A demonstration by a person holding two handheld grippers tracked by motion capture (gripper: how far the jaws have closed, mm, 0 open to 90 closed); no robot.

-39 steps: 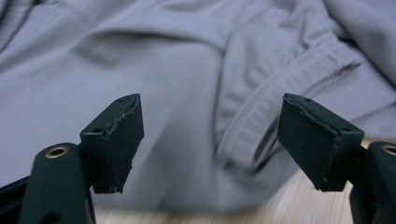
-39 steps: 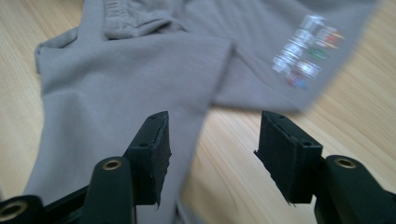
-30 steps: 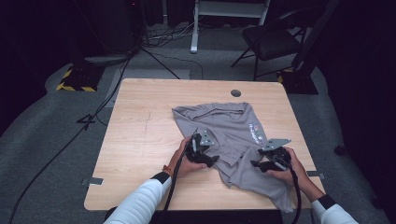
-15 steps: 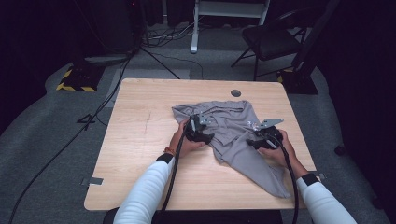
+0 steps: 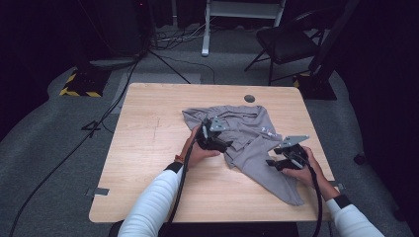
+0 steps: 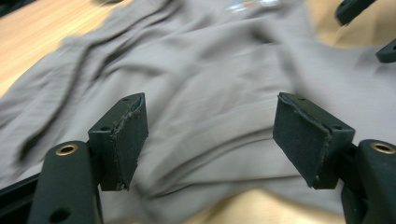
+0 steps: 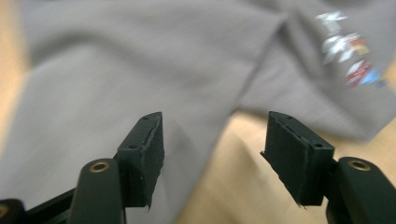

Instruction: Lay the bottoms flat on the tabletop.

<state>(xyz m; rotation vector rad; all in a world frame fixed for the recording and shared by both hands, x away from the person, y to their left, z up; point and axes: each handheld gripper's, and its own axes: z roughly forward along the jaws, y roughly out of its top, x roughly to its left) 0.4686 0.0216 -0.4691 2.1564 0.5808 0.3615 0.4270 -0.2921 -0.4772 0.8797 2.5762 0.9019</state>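
The grey shirt is soft, light and limp across the table's right half — I'd pinch a hem. My left gripper and right gripper gape wide, empty.

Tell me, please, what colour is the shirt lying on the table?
The shirt is plain grey with a small multicoloured print, seen best in the right gripper view.

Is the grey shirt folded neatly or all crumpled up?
Crumpled. The grey shirt lies in a wrinkled heap on the table, with ridges and creases across it and one end trailing toward the near edge.
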